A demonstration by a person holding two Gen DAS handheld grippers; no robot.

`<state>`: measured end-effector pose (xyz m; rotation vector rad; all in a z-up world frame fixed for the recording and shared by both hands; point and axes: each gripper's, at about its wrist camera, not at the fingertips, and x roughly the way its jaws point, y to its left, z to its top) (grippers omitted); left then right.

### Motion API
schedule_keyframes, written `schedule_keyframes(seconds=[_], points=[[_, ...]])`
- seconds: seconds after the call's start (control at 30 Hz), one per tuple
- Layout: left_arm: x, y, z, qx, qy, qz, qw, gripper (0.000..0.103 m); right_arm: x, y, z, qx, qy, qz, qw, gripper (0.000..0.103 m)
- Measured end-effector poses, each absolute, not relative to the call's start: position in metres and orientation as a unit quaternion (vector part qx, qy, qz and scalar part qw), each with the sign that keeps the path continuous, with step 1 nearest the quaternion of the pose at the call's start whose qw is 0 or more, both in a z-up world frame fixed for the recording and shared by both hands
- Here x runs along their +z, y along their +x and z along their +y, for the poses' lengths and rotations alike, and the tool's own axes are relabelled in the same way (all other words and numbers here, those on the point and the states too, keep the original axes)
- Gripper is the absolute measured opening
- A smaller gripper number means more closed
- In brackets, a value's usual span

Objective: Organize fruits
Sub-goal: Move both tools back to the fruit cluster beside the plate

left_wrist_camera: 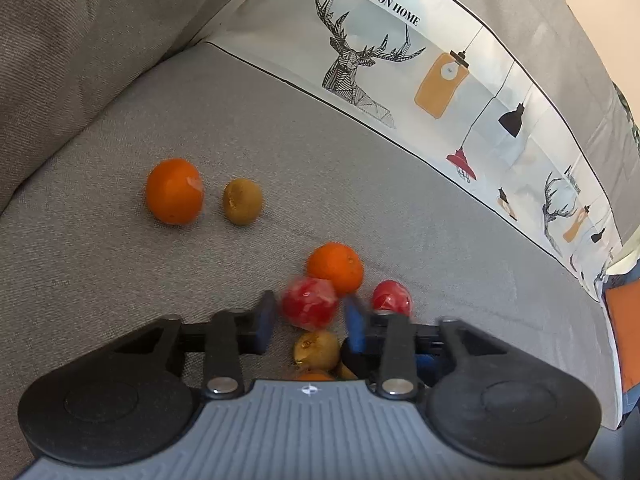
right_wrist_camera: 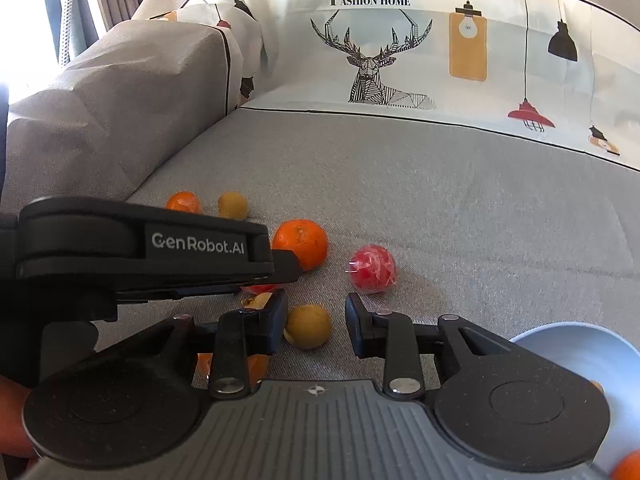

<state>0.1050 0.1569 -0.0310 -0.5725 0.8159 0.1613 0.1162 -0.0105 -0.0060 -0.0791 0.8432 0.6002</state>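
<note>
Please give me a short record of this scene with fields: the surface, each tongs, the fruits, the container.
Surface: grey sofa seat
Left tongs: open, wrapped red fruit between the tips
Right tongs: open, kiwi between the tips
Loose nearby: orange, second red fruit
Container: blue bowl, right edge of right wrist view

Grey fabric sofa seat (right_wrist_camera: 460, 208), deer-print backrest cover (right_wrist_camera: 400, 52), curtained bright window (right_wrist_camera: 80, 8) left.

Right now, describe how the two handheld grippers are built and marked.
Both match: the left gripper and right gripper have black linkage arms, silver pivot bolts, blue-padded fingers, round black side housings and a ribbed grey body. The left one's side reads GenRobot.AI in white.
</note>
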Motion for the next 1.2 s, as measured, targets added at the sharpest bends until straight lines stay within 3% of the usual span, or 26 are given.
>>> schedule_keyframes(seconds=[0.23, 1.2], points=[[-0.018, 0.094, 0.156, 0.104, -0.245, 0.365, 0.892, 0.033, -0.006, 0.116, -0.01, 0.285, -0.037, 0.402, 0.869, 0.034], [-0.026, 0.102, 0.16, 0.132, -0.229, 0.392, 0.881, 0.036, -0.005, 0.121, -0.012, 0.287, -0.031, 0.405, 0.867, 0.041]])
